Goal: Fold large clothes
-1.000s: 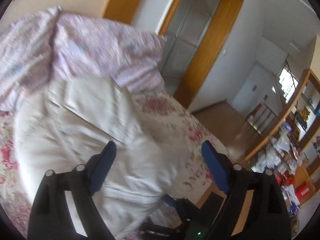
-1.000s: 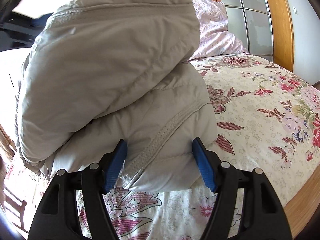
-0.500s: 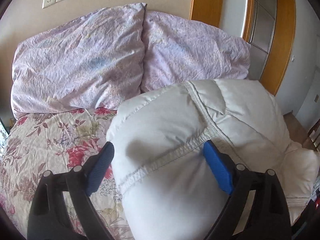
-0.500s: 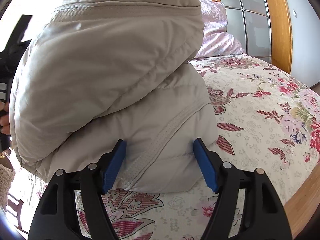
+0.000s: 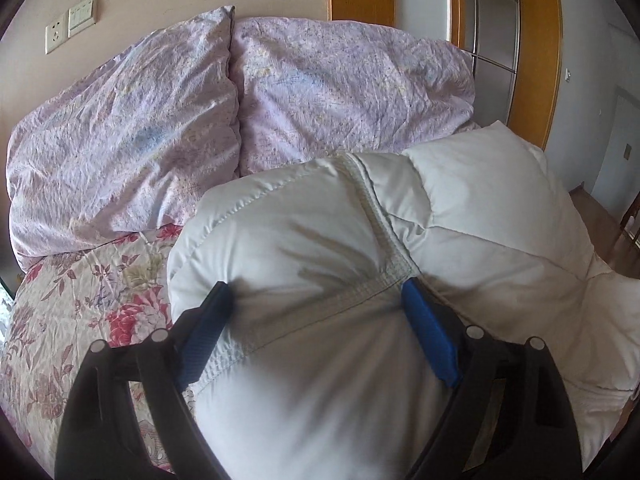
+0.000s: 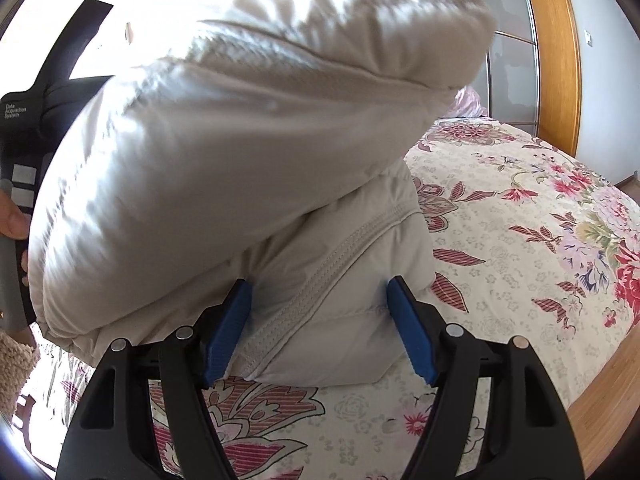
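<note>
A puffy off-white down jacket (image 5: 440,240) lies bunched on the floral bedspread (image 5: 80,320). My left gripper (image 5: 316,304) has its blue pads pressed into a thick fold of the jacket along a seam, jaws wide around the bulk. In the right wrist view the jacket (image 6: 240,140) is doubled over, its upper layer lifted and folded above the lower one. My right gripper (image 6: 320,300) has its blue pads on both sides of the lower zipper edge, which rests on the bedspread (image 6: 520,260).
Two lilac pillows (image 5: 280,100) lean against the wall at the head of the bed. A wooden-framed glass door (image 5: 532,60) stands at the right. The wooden bed edge (image 6: 600,400) runs at the lower right. The person's hand and other gripper body (image 6: 20,160) show at the left.
My left gripper has swung from facing the room to facing the pillows and has closed onto the jacket fold. The jacket's upper layer has risen and tipped over further. The right gripper has narrowed slightly.
</note>
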Demonstrator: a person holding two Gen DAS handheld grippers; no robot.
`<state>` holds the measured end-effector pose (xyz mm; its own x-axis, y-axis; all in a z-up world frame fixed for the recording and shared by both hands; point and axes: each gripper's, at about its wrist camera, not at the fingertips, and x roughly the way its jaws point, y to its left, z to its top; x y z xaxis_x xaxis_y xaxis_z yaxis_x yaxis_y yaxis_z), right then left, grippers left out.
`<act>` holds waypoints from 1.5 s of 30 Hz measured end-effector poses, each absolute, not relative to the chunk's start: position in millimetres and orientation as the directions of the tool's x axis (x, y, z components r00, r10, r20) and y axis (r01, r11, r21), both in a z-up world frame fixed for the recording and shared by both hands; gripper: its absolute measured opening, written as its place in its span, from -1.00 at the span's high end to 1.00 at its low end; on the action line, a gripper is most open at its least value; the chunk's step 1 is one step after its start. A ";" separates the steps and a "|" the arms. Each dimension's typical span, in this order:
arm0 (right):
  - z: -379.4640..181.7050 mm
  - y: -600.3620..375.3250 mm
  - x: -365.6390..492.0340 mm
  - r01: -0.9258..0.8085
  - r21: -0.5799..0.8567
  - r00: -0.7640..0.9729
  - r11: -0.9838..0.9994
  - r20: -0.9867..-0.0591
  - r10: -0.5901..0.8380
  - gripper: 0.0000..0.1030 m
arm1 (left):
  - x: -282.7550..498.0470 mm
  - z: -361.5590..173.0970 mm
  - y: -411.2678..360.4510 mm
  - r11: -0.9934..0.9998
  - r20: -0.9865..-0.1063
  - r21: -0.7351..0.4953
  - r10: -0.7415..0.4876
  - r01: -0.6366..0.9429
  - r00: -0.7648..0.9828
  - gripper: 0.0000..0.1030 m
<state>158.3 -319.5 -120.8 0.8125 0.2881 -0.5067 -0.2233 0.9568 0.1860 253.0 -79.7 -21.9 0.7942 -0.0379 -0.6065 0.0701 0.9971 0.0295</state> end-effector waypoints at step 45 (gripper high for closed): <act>-40.7 -313.3 341.7 -0.183 0.323 0.734 0.929 -0.583 0.347 0.51 | 258.5 -34.7 -94.7 0.993 -0.579 -0.018 -0.103 0.113 0.809 -0.81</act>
